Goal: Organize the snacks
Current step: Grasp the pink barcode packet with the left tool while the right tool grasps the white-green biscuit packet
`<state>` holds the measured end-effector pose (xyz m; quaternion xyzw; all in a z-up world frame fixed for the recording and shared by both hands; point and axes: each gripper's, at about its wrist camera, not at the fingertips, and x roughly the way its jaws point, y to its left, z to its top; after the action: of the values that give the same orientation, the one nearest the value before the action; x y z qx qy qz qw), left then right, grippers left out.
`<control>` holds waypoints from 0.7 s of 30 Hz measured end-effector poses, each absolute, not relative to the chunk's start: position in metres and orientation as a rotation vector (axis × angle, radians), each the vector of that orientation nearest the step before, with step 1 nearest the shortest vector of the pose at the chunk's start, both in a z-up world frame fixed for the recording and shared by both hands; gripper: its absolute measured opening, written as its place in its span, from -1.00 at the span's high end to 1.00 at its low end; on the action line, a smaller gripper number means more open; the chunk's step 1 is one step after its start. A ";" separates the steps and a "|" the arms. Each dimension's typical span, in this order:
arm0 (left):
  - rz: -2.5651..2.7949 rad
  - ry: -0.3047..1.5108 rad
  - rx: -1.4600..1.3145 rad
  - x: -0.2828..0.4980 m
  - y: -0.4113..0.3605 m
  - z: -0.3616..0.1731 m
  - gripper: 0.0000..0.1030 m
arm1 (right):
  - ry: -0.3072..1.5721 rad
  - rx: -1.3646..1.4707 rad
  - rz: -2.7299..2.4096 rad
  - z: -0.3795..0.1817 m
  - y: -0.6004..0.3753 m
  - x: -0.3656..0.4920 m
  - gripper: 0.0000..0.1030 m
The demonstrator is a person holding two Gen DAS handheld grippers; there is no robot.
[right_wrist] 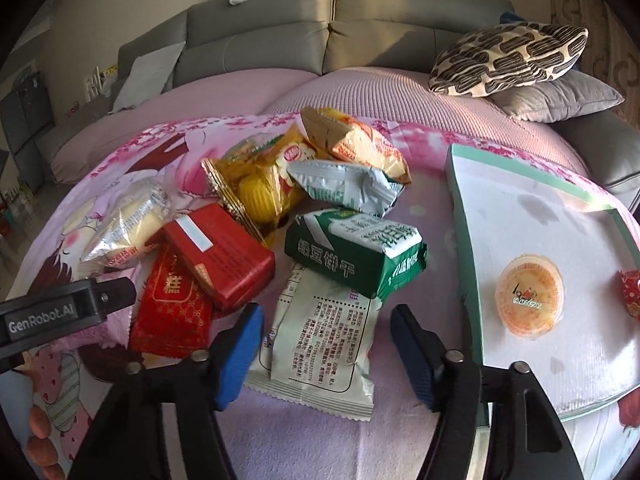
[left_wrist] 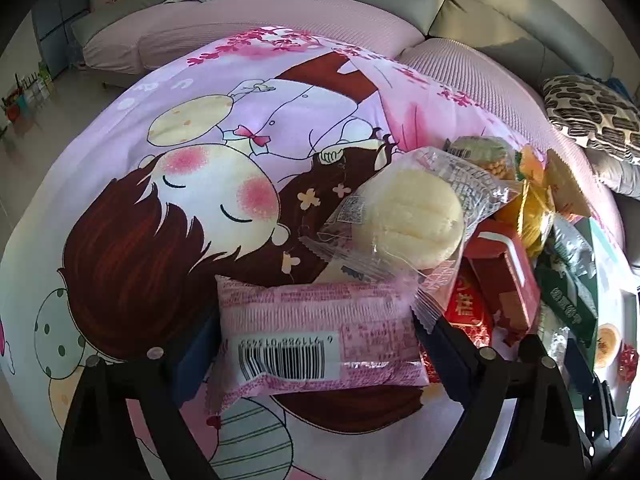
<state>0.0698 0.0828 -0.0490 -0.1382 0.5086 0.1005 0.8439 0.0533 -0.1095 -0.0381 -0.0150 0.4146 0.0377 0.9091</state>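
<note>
Sorting barely begun: only a jelly cup (right_wrist: 529,295) and red sweet (right_wrist: 630,294) in tray (right_wrist: 520,184) at cloth's right edge; snack pile (right_wrist: 280,216) mid-cloth; left gripper (left_wrist: 316,336) clamping pink packet (left_wrist: 320,332), right gripper (right_wrist: 326,354) part-open astride white packet (right_wrist: 320,344).

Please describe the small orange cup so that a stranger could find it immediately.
Look at the white tray with green rim on the right of the cartoon bedsheet. The orange jelly cup lies on its white floor, beside a small red-wrapped sweet. It alone is round, translucent orange and sealed with a printed lid.
</note>
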 end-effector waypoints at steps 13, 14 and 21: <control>0.200 1.052 -0.286 0.069 0.081 -0.045 -0.57 | 0.877 -0.061 0.036 -0.042 -0.110 0.054 -0.06; 0.196 1.050 -0.288 0.069 0.081 -0.044 -0.56 | 0.877 -0.061 0.034 -0.042 -0.110 0.053 -0.06; 0.175 1.027 -0.296 0.065 0.080 -0.037 -0.55 | 0.884 -0.054 0.034 -0.039 -0.112 0.052 -0.05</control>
<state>0.0655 0.0795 -0.0366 -0.1408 0.4887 0.0832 0.8570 0.0516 -0.1121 -0.0390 -0.0259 0.4275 0.0165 0.9035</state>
